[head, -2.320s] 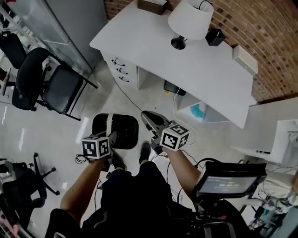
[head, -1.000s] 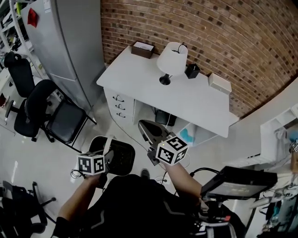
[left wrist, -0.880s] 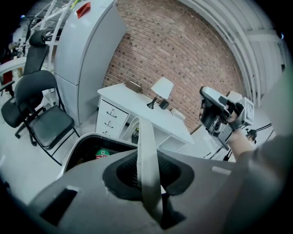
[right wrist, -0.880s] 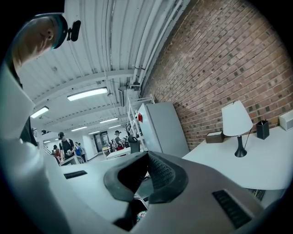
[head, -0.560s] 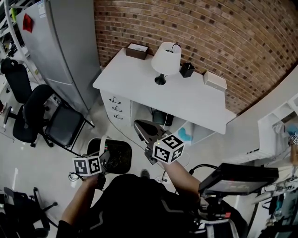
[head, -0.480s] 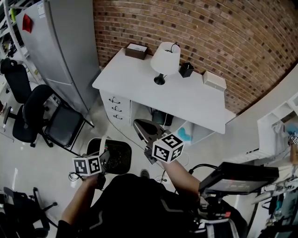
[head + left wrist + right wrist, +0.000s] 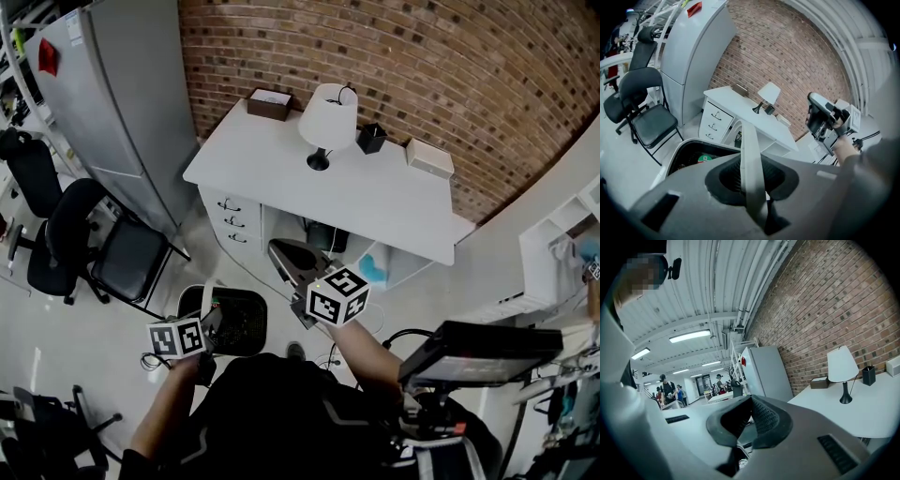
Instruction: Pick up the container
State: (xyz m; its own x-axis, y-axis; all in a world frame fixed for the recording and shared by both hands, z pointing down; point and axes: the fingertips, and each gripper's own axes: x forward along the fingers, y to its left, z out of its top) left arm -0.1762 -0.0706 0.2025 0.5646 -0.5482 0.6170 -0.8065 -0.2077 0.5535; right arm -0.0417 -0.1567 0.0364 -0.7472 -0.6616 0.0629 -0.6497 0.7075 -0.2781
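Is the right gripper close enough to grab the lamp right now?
Probably not. The right gripper hangs over the floor, well short of the desk, and the lamp stands near its far edge.

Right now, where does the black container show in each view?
Head view: container low left of centre, by the left gripper.
Left gripper view: container lower left, its white handle between the jaws.
Right gripper view: not in it.
Shared landmark: the white desk lamp.

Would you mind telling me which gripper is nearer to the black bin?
Left. The left gripper has its jaws shut on the handle of the bin. The right gripper is shut, empty, and apart from the bin, off to its right.
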